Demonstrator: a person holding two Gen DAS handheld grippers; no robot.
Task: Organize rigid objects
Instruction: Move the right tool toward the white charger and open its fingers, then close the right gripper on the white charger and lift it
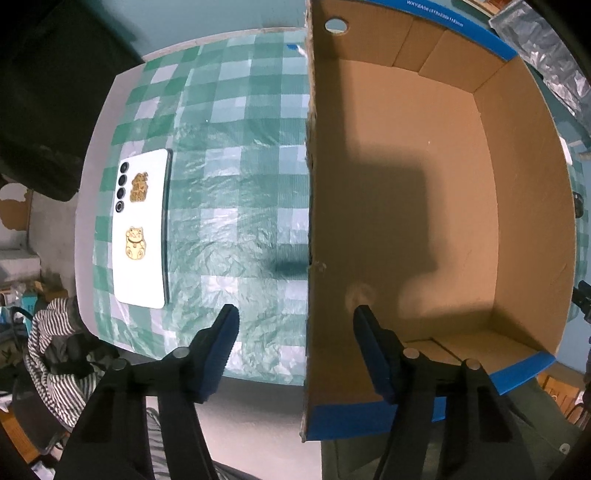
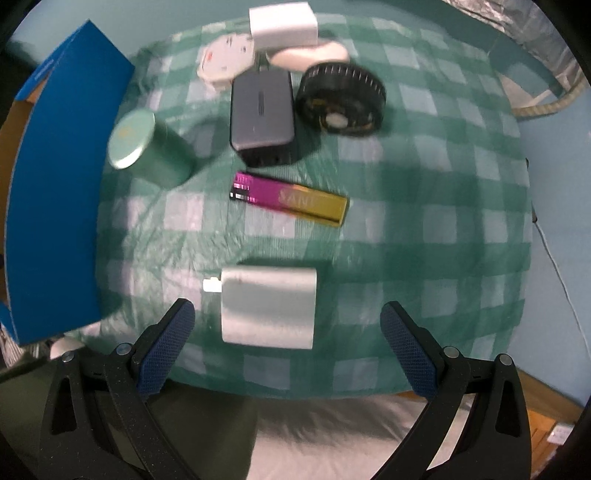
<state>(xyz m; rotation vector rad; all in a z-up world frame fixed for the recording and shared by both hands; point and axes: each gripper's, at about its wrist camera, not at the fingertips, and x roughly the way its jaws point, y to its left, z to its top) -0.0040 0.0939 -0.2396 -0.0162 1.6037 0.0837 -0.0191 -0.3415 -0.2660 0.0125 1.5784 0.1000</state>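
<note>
In the left wrist view, my left gripper (image 1: 293, 314) is open and empty, straddling the near-left wall of a cardboard box (image 1: 532, 221) with blue outside; nothing shows inside the box. A white phone (image 1: 142, 229) with gold stickers lies to the left on the checked cloth. In the right wrist view, my right gripper (image 2: 288, 314) is open above a silver power bank (image 2: 267, 308) that lies between the fingers. Beyond it lie a pink-gold bar (image 2: 288, 197), a grey hub (image 2: 262, 114), a green tin (image 2: 147, 147) and a black round fan (image 2: 341, 99).
White items (image 2: 282, 27) and a white round case (image 2: 225, 61) sit at the far edge of the table. The box's blue wall (image 2: 55, 206) stands at the left in the right wrist view. Striped fabric (image 1: 55, 354) hangs off the table's near left.
</note>
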